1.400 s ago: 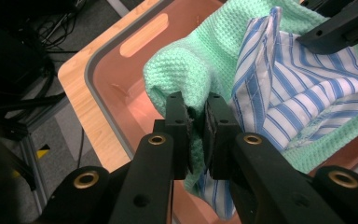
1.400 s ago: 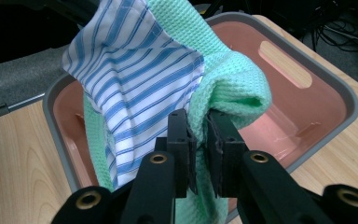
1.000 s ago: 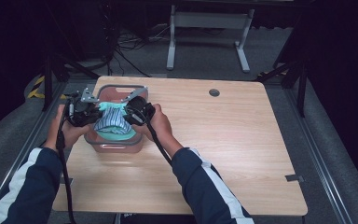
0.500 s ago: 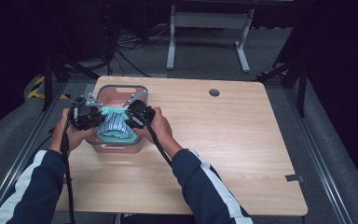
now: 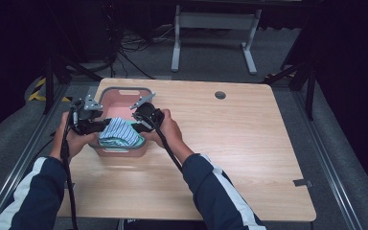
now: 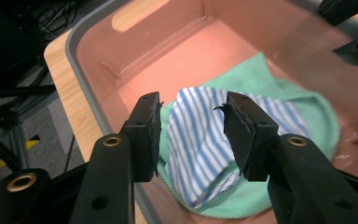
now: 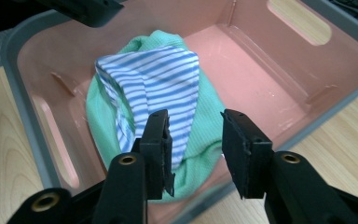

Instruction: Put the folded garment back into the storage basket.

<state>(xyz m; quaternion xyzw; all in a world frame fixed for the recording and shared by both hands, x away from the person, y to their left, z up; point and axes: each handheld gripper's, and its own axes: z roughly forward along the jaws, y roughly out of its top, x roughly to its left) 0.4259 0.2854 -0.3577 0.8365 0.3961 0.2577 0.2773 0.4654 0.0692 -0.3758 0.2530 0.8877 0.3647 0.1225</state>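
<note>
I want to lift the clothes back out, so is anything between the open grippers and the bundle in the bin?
Nothing visible. The left gripper and right gripper both hang open above the striped cloth on the green cloth inside the pink bin.

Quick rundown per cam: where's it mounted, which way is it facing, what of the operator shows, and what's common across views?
High view: fixed above the person's side, looking forward and down on the table; forearms, hands, left gripper and right gripper show.
Left gripper view: rides the left gripper, looking down into the pink bin; own fingers open.
Right gripper view: rides the right gripper, facing the bin from the opposite side; own fingers open.
Shared: bin with the striped cloth on the green cloth.
</note>
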